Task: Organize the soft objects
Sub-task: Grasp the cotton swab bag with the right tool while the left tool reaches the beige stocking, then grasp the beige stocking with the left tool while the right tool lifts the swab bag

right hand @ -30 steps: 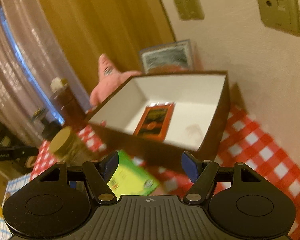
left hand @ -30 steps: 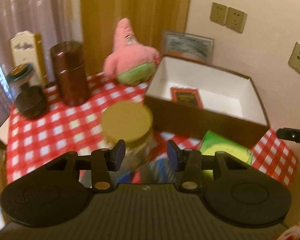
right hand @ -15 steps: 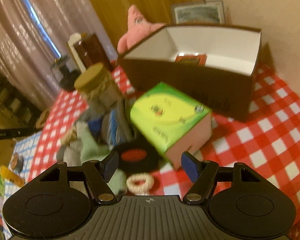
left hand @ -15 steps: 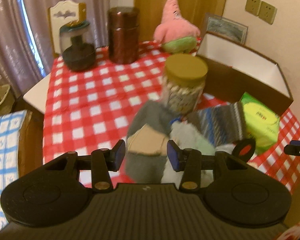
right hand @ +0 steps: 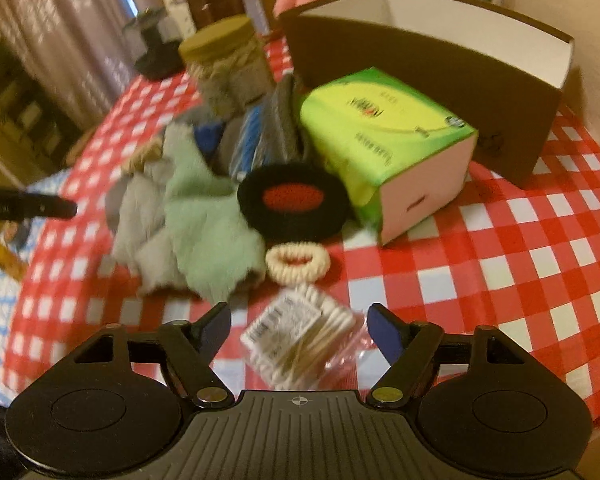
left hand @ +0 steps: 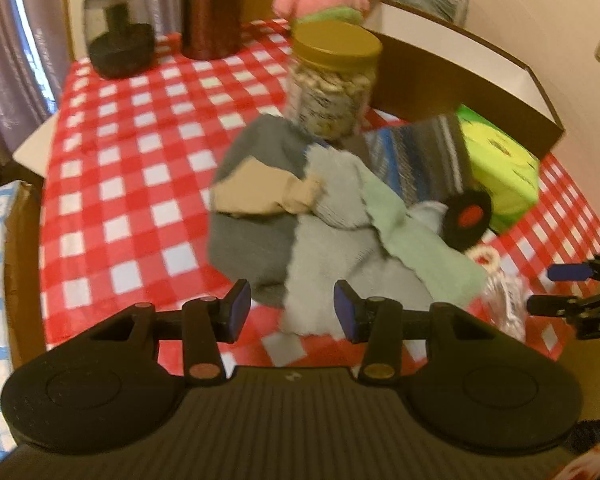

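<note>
The cloth pile lies on the checked tablecloth just ahead of the left gripper — jaws open, empty. The right gripper — also open — frames a cotton-swab packet.

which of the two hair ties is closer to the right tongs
The cream hair tie. It lies just beyond the cotton swab packet at the right tongs; the black one sits farther back.

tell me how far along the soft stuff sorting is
Barely begun. Nothing soft shows in the brown box. Both the left gripper and right gripper are open and empty. The cloth pile, black scrunchie and cream hair tie remain on the tablecloth.
</note>
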A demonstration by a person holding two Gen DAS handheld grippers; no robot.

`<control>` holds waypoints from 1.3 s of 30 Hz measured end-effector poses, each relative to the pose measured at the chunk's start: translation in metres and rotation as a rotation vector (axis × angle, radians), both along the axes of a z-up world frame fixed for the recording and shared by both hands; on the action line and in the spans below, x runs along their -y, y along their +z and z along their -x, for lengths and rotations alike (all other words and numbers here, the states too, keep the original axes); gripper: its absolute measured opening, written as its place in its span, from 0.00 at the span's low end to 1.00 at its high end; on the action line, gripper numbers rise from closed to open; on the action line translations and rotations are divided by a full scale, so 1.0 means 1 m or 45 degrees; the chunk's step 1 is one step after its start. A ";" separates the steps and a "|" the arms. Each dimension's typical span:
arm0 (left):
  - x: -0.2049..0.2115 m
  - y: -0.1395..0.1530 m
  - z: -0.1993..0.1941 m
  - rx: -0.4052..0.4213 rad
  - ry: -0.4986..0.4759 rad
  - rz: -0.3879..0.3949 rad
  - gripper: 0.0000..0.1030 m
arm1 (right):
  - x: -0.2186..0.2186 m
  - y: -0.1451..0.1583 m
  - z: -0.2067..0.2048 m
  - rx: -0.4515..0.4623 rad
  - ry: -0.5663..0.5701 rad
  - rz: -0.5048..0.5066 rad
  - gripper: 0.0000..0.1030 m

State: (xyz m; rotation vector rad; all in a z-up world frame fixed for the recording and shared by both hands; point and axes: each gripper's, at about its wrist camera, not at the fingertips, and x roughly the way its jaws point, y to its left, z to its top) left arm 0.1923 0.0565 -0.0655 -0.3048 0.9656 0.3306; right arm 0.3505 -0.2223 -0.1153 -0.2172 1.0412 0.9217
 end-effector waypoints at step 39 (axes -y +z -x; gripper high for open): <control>-0.005 -0.022 -0.014 0.023 -0.191 -0.139 0.42 | 0.000 -0.019 0.012 -0.074 -0.342 0.119 0.36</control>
